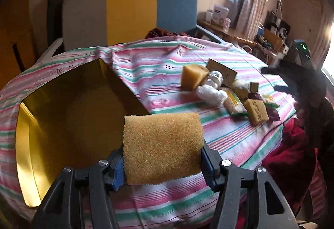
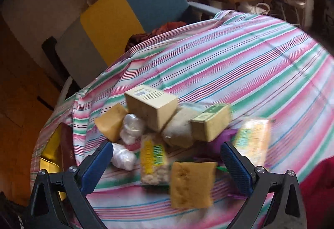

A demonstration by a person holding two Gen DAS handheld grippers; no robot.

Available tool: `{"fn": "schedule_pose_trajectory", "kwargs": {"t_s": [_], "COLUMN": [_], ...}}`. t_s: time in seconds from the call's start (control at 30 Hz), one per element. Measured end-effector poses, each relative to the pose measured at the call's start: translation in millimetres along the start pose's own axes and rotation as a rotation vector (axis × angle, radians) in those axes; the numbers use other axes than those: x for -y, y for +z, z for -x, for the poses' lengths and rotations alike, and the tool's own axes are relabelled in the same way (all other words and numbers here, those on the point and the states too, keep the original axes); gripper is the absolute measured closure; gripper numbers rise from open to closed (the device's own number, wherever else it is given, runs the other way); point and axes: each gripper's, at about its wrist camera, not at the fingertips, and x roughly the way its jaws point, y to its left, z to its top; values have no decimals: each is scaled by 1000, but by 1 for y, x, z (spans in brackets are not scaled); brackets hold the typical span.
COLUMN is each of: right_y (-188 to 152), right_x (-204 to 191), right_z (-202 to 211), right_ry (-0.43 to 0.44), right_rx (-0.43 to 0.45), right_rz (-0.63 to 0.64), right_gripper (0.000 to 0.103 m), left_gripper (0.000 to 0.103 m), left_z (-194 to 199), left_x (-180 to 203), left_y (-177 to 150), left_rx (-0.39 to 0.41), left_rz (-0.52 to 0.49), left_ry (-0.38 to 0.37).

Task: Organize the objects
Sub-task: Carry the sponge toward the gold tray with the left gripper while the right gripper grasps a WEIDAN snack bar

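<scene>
Yellow porous sponge block (image 1: 162, 148) sits pinched between the half-closed jaws of the left gripper (image 1: 161, 163), beside the open gold-lined box (image 1: 27, 145) at the striped tablecloth's (image 1: 219, 135) left edge. Judged step: carrying it boxward; releasing inside comes next. Right gripper (image 2: 167, 163) gapes empty over the remaining pile.

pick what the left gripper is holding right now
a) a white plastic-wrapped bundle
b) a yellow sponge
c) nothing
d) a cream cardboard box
b: in the left wrist view the left gripper pinches a yellow sponge between its blue pads, near the open yellow box.
</scene>
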Motion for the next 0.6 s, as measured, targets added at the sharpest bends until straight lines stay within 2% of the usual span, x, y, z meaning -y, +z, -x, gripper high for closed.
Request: {"fn": "schedule_pose_trajectory", "kwargs": {"t_s": [0.23, 0.37, 0.5, 0.6], "right_y": [-3, -1, 8, 11], "right_x": [19, 43, 71, 72], "right_z": [11, 11, 6, -7], "right_ry": [-64, -179, -267, -311], "right_rx": [-61, -63, -79, -126], "right_rz": [23, -33, -124, -101], "right_gripper": [0, 1, 5, 13], "left_gripper": [43, 43, 43, 43], "left_z": [13, 20, 26, 28], "left_x": [-31, -50, -70, -80], "left_y": [-7, -15, -21, -25], "left_rx": [20, 26, 29, 29], "left_rz": [85, 119, 166, 191], "left_ry": [37, 68, 101, 120]}}
